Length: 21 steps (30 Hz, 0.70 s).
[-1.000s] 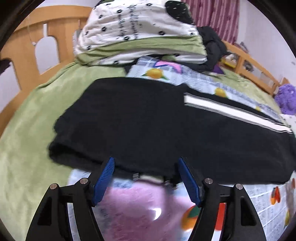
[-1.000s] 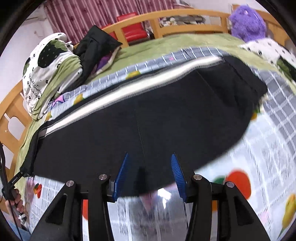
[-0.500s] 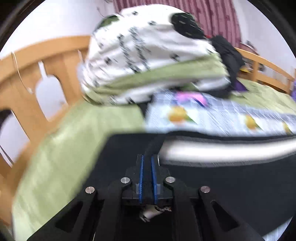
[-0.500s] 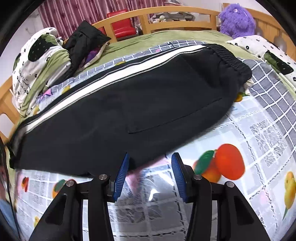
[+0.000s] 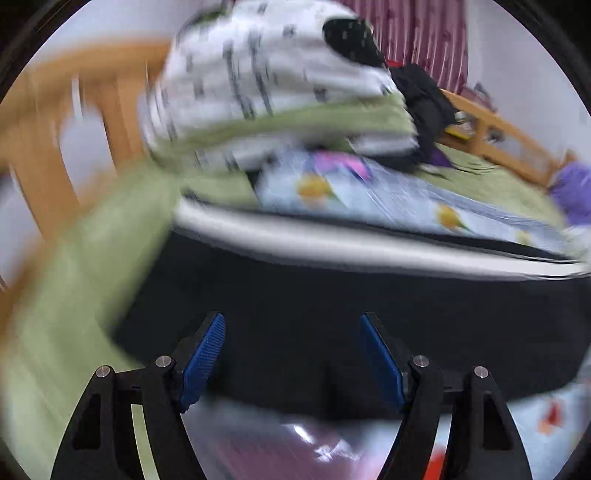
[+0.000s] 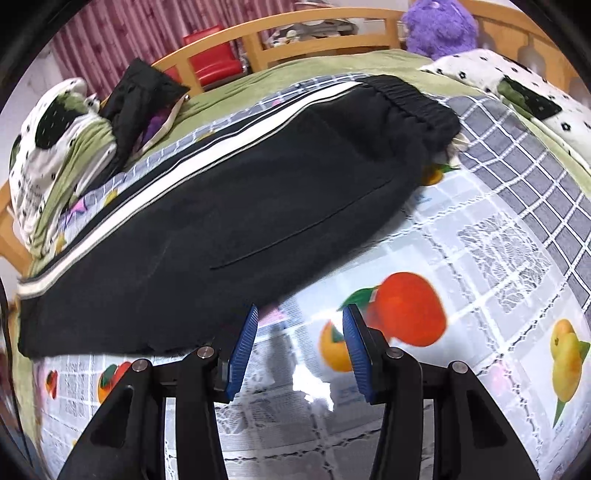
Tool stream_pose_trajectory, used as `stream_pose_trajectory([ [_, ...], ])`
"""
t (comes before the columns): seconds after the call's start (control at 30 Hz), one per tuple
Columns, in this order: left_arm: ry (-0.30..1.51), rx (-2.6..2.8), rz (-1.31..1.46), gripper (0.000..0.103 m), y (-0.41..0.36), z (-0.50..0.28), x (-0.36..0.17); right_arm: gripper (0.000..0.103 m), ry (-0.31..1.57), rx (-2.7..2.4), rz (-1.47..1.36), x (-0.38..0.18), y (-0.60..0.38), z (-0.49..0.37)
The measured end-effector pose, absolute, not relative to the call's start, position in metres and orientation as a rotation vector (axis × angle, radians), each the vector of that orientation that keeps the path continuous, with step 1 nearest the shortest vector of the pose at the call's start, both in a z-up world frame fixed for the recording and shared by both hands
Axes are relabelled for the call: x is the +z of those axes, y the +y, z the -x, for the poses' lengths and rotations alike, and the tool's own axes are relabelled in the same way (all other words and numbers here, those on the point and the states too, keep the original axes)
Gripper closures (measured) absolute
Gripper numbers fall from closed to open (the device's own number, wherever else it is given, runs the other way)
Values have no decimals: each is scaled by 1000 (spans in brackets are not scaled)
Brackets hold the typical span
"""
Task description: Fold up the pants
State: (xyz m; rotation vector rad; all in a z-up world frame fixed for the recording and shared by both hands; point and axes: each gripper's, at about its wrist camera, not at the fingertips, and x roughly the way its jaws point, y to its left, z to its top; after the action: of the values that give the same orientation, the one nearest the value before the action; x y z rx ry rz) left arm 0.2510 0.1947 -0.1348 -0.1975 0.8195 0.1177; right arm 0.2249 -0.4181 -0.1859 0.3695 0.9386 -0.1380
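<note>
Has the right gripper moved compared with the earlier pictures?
Yes. The right gripper has drawn back off the black pants; it now hangs open over the fruit-print cloth.

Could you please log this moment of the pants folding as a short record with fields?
garment: black pants with white side stripe, folded lengthwise, flat
surface: fruit-print cloth on a bed
left tongs: open, just reopened, hovering over the pants, gripping nothing
right tongs: open, empty, at the pants' near edge
background: folded bedding, purple plush toy
</note>
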Motion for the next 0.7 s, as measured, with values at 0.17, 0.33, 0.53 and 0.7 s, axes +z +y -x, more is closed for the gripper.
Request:
stream_pose_trajectory([
  [0.17, 919, 33, 573, 31, 208, -201, -194, 53, 974, -142, -460, -199, -443, -235],
  [0.33, 877, 45, 669, 31, 218, -215, -198, 53, 979, -92, -493, -202, -452, -261],
  [0.53, 806, 64, 831, 34, 233, -249, -211, 52, 936, -79, -557, -211, -459, -302],
  [0.7, 816, 166, 796, 75, 229, -271, -210, 71, 917, -119, -579, -216, -460, -343],
])
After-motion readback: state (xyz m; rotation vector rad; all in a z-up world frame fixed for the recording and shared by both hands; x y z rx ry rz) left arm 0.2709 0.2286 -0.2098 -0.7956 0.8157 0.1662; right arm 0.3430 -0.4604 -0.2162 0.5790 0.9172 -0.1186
